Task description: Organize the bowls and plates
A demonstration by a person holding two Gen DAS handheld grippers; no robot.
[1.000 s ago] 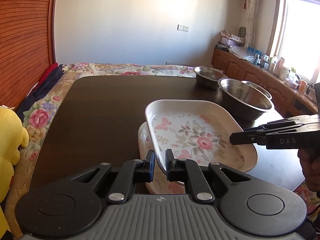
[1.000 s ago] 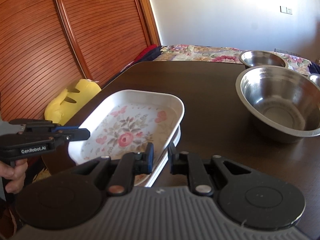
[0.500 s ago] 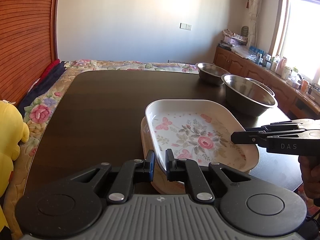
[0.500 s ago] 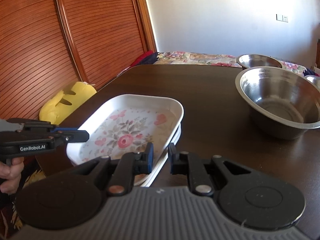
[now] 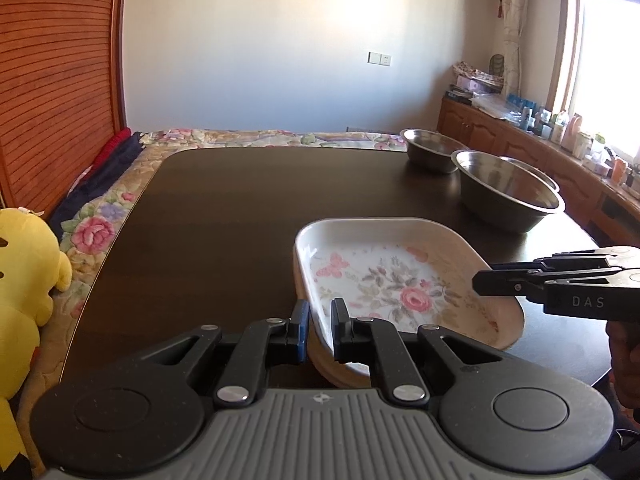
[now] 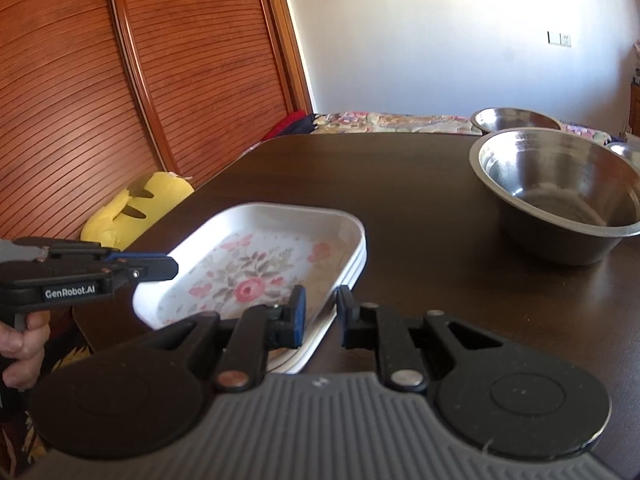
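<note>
On the dark table (image 5: 224, 216): two stacked floral plates (image 5: 400, 280), three steel bowls (image 5: 508, 196).

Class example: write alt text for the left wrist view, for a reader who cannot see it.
The left gripper closes on the near rim of a floral plate on a dark table. The right gripper reaches in opposite, steel bowls behind.

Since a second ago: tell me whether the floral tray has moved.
Yes. The floral tray has sunk lower against the large steel bowl, nesting onto the tray beneath.
</note>
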